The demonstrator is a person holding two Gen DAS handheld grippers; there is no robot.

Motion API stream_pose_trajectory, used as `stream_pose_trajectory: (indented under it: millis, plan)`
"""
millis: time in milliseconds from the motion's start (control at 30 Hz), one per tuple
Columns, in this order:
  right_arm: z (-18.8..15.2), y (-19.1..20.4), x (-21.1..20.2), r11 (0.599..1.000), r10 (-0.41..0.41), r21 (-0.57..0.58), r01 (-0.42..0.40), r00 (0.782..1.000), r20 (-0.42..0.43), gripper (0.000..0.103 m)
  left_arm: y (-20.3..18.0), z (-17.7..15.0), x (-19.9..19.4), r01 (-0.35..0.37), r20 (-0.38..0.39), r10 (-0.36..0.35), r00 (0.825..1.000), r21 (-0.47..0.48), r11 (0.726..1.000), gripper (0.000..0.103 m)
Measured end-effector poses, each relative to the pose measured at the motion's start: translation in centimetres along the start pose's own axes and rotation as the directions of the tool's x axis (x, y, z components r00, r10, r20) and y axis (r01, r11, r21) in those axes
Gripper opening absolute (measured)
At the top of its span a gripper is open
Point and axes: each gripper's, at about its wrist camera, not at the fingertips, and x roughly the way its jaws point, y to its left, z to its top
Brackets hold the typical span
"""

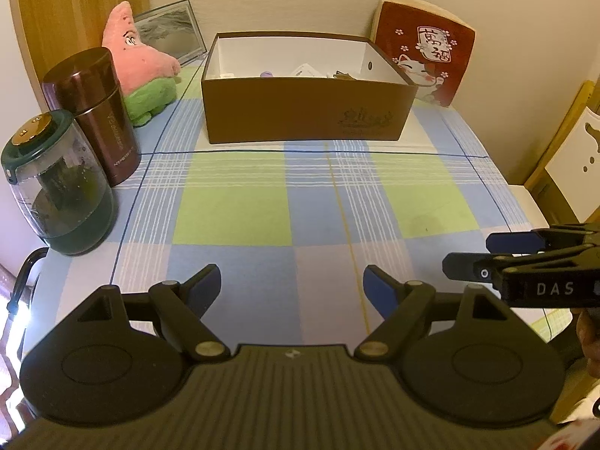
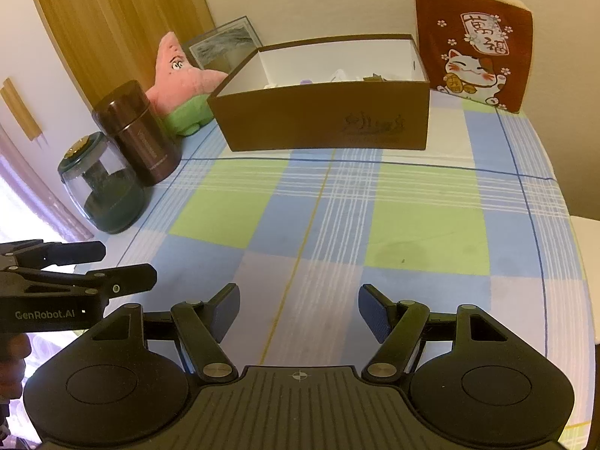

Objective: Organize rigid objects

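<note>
A brown open box [image 1: 307,112] stands at the far middle of the checked tablecloth [image 1: 262,206]; it also shows in the right wrist view [image 2: 322,120]. Small items lie inside it, mostly hidden by its front wall. My left gripper [image 1: 292,288] is open and empty above the near part of the cloth. My right gripper [image 2: 298,309] is open and empty too. Each gripper shows in the other's view, the right one [image 1: 476,253] at the right edge and the left one [image 2: 123,266] at the left edge.
A maroon steel canister [image 1: 93,112] and a green-lidded clear jar [image 1: 56,183] stand at the left edge. A pink star plush [image 1: 138,63] and a picture frame [image 1: 168,30] sit behind them. A red lucky-cat cushion [image 1: 423,48] leans at the back right. A wooden chair [image 1: 562,150] stands right.
</note>
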Motion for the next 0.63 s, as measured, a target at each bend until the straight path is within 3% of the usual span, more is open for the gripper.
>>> stream_pose_trajectory:
  millis: [633]
  plan:
    - [0.3,0.1,1.2,1.0,0.0,-0.01,0.0,1.0,-0.03,0.067,0.1,0.4,1.2,-0.011,-0.014,0.011,1.0,-0.01,1.0,0.08]
